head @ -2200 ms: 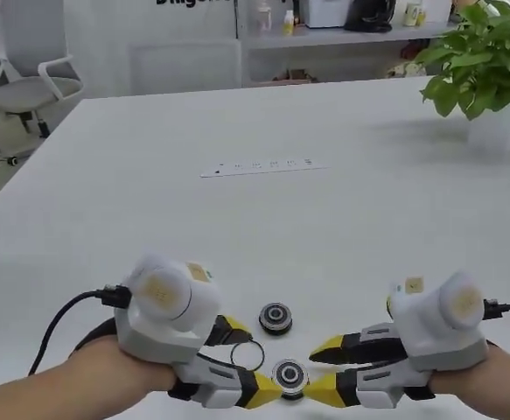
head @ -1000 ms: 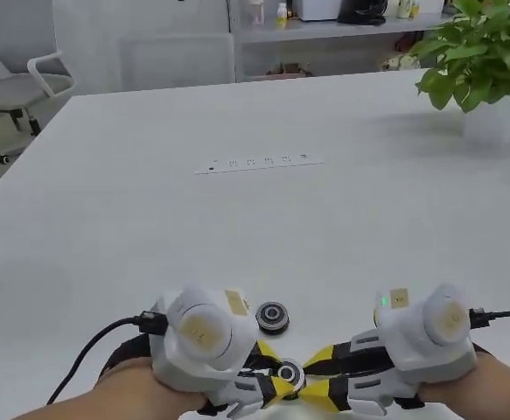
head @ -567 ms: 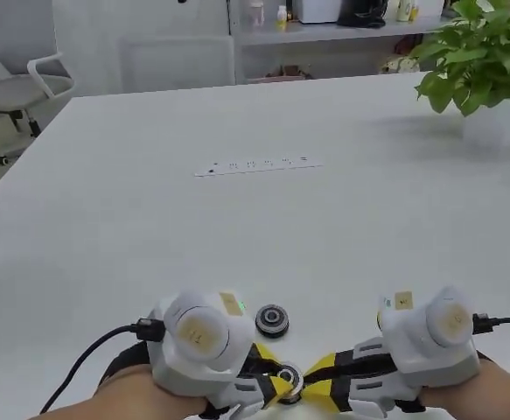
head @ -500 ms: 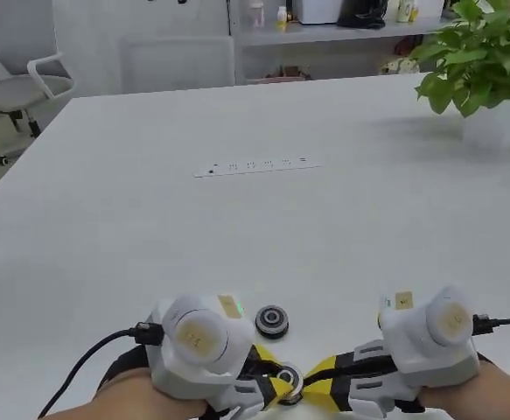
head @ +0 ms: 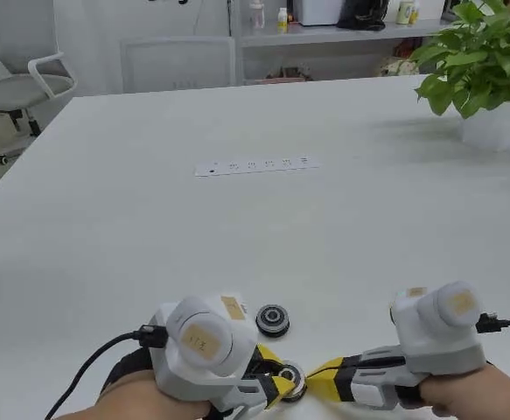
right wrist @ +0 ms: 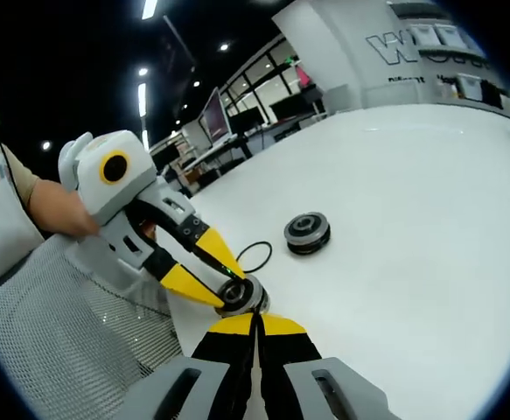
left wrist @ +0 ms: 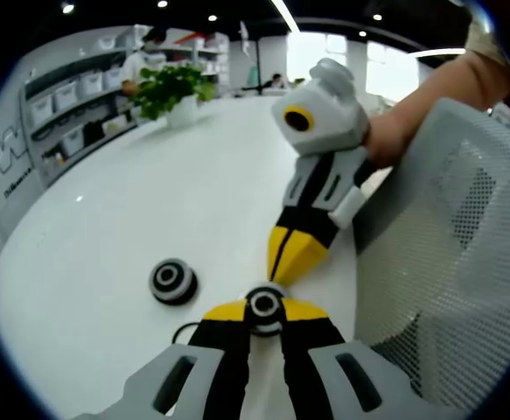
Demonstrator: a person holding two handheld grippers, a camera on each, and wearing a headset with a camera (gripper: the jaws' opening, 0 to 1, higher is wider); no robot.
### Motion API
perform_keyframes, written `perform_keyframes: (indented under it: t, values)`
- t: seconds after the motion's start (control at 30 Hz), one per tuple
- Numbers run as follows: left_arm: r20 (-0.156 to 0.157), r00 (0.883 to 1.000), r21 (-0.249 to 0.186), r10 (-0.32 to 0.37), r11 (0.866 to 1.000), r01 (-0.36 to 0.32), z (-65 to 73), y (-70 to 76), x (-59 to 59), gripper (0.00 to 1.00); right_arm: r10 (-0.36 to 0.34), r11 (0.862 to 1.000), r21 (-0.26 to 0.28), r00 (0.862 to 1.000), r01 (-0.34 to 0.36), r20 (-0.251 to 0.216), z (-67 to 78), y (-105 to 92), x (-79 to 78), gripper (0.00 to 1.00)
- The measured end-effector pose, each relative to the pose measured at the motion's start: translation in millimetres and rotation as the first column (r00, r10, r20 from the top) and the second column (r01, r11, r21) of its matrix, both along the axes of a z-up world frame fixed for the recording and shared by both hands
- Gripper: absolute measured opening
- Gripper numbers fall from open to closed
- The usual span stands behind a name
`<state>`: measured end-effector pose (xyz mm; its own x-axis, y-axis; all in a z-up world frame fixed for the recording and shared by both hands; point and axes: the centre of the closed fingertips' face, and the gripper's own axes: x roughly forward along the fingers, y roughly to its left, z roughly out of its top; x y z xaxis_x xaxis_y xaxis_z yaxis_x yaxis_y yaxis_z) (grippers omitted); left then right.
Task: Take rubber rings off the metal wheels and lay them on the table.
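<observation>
At the near edge of the broad white table [head: 368, 219], the two grippers meet on one metal wheel, the gripped wheel [head: 289, 378]. Everything else is placed from that wheel. On its near side, in the left gripper view, a grey mesh chair back [left wrist: 447, 262] rises close by the table edge. Far beyond the gripped wheel and to its right stands a leafy potted plant [head: 478, 52]. Far beyond it and to its left, off the table, is a white office chair [head: 40, 83].

The left gripper [head: 276, 378] reaches the gripped wheel from the left. Its yellow-tipped jaws are drawn in narrow and clamp the wheel, one tip on each side. The right gripper [head: 310, 381] reaches it from the right with its jaws pressed flat together and no gap between them. Their joined tip touches the wheel's rim, but I cannot tell whether it pinches any rubber there. Nor can I tell whether the gripped wheel rests on the table or sits just above it.

A white power strip [head: 255, 164] lies flat well beyond the gripped wheel, toward the table's middle. A second wheel [head: 273, 319], dark at the rim, lies flat on the table just beyond the gripped wheel, apart from both grippers. A thin black rubber ring [right wrist: 255, 255] lies loose on the table near the gripped wheel, just beside the left gripper's jaw and apart from the second wheel.
</observation>
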<state>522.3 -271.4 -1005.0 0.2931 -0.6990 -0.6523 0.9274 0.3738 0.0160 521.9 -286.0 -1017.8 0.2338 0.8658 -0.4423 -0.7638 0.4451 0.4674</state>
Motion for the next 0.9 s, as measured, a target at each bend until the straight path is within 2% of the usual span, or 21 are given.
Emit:
perform_keyframes:
  t: [0.03, 0.07, 0.27, 0.43, 0.6, 0.73, 0.8, 0.83, 0.87, 0.9]
  values:
    - [0.000, 1.000, 0.001, 0.000, 1.000, 0.000, -0.2, 0.0, 0.0, 0.13, -0.032, 0.999, 0.039, 0.999, 0.033, -0.020, 5.6, -0.4, 3.3, 0.00]
    - [-0.001, 1.000, 0.001, 0.000, 1.000, 0.000, -0.2, -0.2, -0.1, 0.13, -0.032, 0.998, 0.048, 0.999, 0.033, -0.022, 7.3, -1.1, 4.3, 0.00]
    - [0.001, 1.000, 0.009, -0.008, 1.000, 0.008, -0.3, -3.5, -2.3, 0.13, -0.024, 0.999, 0.044, 0.999, 0.025, -0.020, 8.9, -1.7, 2.5, 0.00]
    - [0.011, 1.000, 0.014, -0.004, 1.000, 0.004, -0.7, -3.8, -2.0, 0.12, 0.001, 1.000, 0.023, 1.000, -0.001, 0.028, 12.0, 0.1, 1.3, 0.00]
    - [0.016, 1.000, 0.017, 0.001, 1.000, -0.001, -1.0, -3.7, -1.0, 0.12, 0.021, 1.000, 0.013, 0.999, -0.022, 0.050, 15.4, 4.0, -0.2, 0.00]
    - [0.019, 1.000, 0.017, -0.001, 1.000, 0.001, -0.9, -3.6, -1.5, 0.12, 0.067, 0.998, 0.002, 0.994, -0.068, 0.086, 18.3, 11.2, -4.5, 0.00]
    - [0.019, 1.000, 0.014, -0.001, 1.000, 0.001, -0.9, -4.0, -1.2, 0.12, 0.104, 0.992, 0.063, 0.990, -0.110, 0.093, 28.3, 22.3, -11.2, 0.00]
    - [0.022, 1.000, 0.012, -0.005, 1.000, 0.005, -0.8, -4.7, -1.0, 0.12, 0.099, 0.978, 0.173, 0.988, -0.118, 0.117, 50.1, 36.8, -12.5, 0.00]
    - [0.020, 1.000, 0.011, -0.004, 1.000, 0.004, -0.8, -4.3, -1.1, 0.12, 0.153, 0.988, 0.005, 0.976, -0.155, 0.153, 31.1, 24.7, -9.6, 0.00]
    - [0.019, 1.000, 0.009, -0.003, 1.000, 0.003, -0.8, -4.2, -1.1, 0.12, 0.160, 0.987, 0.012, 0.976, -0.163, 0.150, 31.4, 25.9, -10.6, 0.00]
